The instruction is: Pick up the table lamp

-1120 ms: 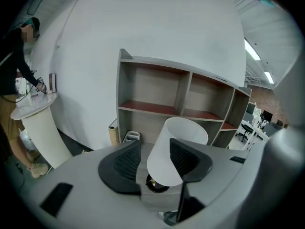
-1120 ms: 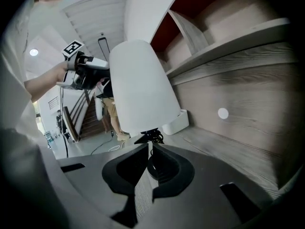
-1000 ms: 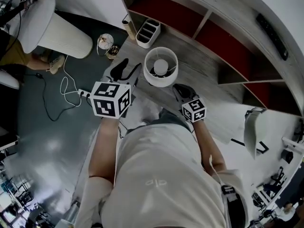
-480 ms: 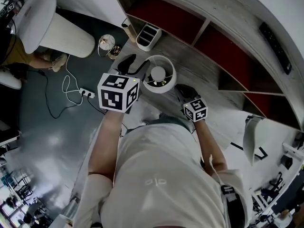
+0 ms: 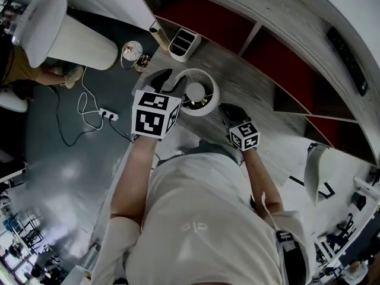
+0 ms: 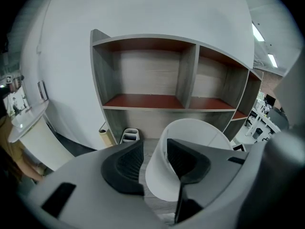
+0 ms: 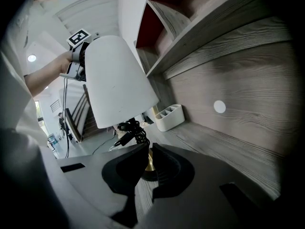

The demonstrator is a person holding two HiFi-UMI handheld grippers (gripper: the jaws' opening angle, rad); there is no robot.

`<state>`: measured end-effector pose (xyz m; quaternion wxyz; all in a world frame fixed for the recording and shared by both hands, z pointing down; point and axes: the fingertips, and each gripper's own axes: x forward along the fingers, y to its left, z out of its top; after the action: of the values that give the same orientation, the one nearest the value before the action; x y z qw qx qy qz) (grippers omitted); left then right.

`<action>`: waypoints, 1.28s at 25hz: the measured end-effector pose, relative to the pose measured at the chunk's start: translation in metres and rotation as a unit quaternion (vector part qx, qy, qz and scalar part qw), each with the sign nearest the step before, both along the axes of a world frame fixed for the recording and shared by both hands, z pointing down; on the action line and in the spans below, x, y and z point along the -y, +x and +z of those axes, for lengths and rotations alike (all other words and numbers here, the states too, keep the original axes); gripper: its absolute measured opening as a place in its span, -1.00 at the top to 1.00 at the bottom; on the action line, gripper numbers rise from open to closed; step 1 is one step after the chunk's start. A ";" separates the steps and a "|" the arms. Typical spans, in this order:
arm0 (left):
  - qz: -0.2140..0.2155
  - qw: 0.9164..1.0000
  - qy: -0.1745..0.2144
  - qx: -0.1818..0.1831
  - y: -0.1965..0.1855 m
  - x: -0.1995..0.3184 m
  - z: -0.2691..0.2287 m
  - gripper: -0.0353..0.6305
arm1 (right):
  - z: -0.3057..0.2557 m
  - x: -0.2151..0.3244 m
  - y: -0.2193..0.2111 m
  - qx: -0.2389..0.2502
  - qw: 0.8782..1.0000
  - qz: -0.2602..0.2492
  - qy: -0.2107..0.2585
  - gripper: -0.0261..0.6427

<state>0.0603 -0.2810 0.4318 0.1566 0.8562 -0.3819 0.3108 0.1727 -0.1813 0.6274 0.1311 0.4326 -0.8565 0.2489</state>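
Observation:
The table lamp has a white shade (image 5: 199, 94) and stands on the grey wooden desk (image 5: 261, 108). My left gripper (image 5: 172, 83) straddles the near-left wall of the shade (image 6: 162, 185): one finger is inside and the other finger (image 6: 125, 168) is outside. Its jaws are closing, and a gap still shows beside the outer pad. My right gripper (image 5: 225, 110) is shut, low on the desk to the right of the lamp. In the right gripper view the shade (image 7: 116, 80) rises above the gripper (image 7: 147, 149). The brass stem (image 7: 149, 162) shows in the slit between the jaws; whether it is pinched I cannot tell.
A white desk organiser (image 5: 184, 42) stands behind the lamp by the shelf unit with red backs (image 5: 267, 49). The lamp's coiled black cord (image 7: 131, 130) hangs under the shade. On the dark floor to the left lie a power strip (image 5: 108, 116), a cable and a round lantern (image 5: 132, 53).
My left gripper has moved right and forward to the lamp and now has its jaws over the shade's rim. The right gripper has barely moved.

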 end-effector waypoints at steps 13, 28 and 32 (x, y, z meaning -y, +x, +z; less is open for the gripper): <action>-0.026 1.000 0.016 0.001 -0.046 0.006 0.002 0.79 | 0.011 0.006 -0.016 -0.008 1.000 -0.021 -0.001 0.79; -0.092 0.993 0.023 -0.071 -0.122 0.001 0.011 0.81 | 0.032 0.038 -0.081 -0.068 0.984 -0.160 0.041 0.14; -0.110 0.990 0.026 -0.086 -0.138 -0.004 0.014 0.81 | 0.034 0.047 -0.105 -0.079 0.977 -0.194 0.049 0.11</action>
<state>-0.0780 -0.2770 0.4459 0.2001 0.8362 -0.4670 0.2066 0.0679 -0.2288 0.6613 0.2229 0.2827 -0.9221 0.1419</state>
